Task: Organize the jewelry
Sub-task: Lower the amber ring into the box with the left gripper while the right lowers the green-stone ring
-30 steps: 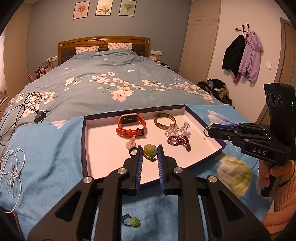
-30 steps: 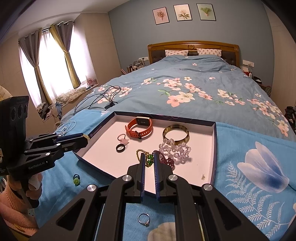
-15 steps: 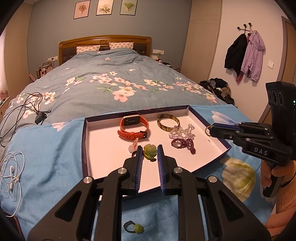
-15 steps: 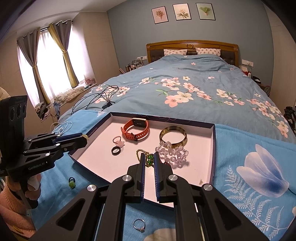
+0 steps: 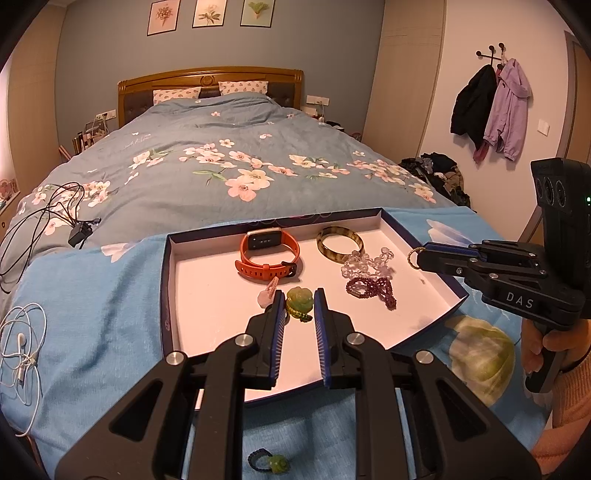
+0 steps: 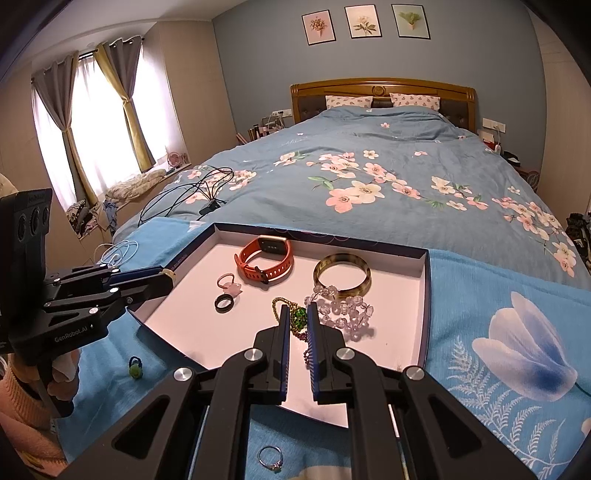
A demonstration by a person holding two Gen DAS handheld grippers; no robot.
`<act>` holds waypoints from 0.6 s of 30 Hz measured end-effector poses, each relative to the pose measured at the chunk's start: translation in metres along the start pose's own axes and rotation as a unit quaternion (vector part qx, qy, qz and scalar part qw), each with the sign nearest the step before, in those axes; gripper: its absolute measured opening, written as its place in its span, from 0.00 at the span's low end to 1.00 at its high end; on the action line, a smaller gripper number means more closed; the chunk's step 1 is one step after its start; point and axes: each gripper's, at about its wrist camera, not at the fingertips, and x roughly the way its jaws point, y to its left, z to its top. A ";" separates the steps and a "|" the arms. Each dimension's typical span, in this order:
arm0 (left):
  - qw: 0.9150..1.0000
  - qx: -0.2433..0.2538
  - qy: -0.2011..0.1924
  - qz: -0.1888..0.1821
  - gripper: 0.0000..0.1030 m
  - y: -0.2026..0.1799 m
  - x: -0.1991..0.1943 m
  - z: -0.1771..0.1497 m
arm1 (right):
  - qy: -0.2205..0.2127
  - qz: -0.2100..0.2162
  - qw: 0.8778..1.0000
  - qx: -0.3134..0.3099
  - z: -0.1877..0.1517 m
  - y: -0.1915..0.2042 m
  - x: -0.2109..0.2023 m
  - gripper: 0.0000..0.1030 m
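Two pieces held over the tray (image 5: 273,221), ready to join the rest.
My left claw (image 5: 299,295) is clamped on a pale green rose piece (image 5: 300,301), and my right claw (image 6: 295,308) on a gold-looped green piece (image 6: 298,318). A green ring (image 5: 271,462) and a silver ring (image 6: 271,458) wait on the bed.

A home bedroom: a wide bed (image 6: 388,192) with a wooden headboard (image 6: 382,88) and flowered blue duvet, two pillows (image 6: 349,100) at its head, three botanical prints (image 6: 365,20) above, curtained windows (image 6: 96,122) on one wall, and jackets (image 5: 491,110) hung from wall hooks.
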 end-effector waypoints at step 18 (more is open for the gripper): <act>1.000 -0.004 0.004 0.007 0.16 0.004 0.010 0.002 | 0.006 -0.006 1.000 0.003 0.001 -0.008 0.011 0.07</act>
